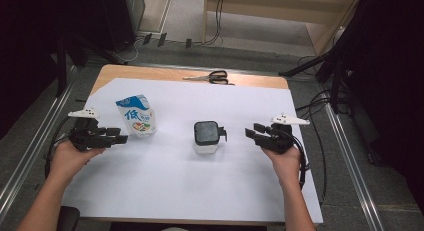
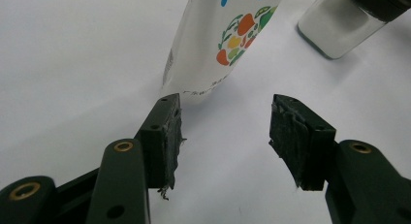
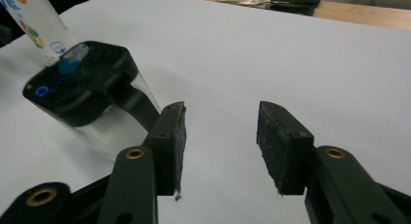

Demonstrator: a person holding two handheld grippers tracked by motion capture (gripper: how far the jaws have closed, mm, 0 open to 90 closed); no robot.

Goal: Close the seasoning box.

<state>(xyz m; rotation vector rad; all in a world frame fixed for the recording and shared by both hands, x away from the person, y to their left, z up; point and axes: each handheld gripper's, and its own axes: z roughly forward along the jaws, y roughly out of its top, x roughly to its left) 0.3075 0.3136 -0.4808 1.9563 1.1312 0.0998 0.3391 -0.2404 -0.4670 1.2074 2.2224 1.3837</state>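
now the right gripper, jaws released with nothing between, sits at three o'clock of the black-lidded clear container; square it on first. left gripper, also released, waits by the milk carton.

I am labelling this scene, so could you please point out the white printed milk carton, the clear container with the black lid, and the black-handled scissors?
White printed milk carton (image 1: pixel 136 116): high view, front face.
Clear container with black lid (image 1: pixel 206 133): high view, lid top.
Black-handled scissors (image 1: pixel 218 76): high view, handles.

Black-handled scissors on bare wood at the table's far edge, white sheet over the rest
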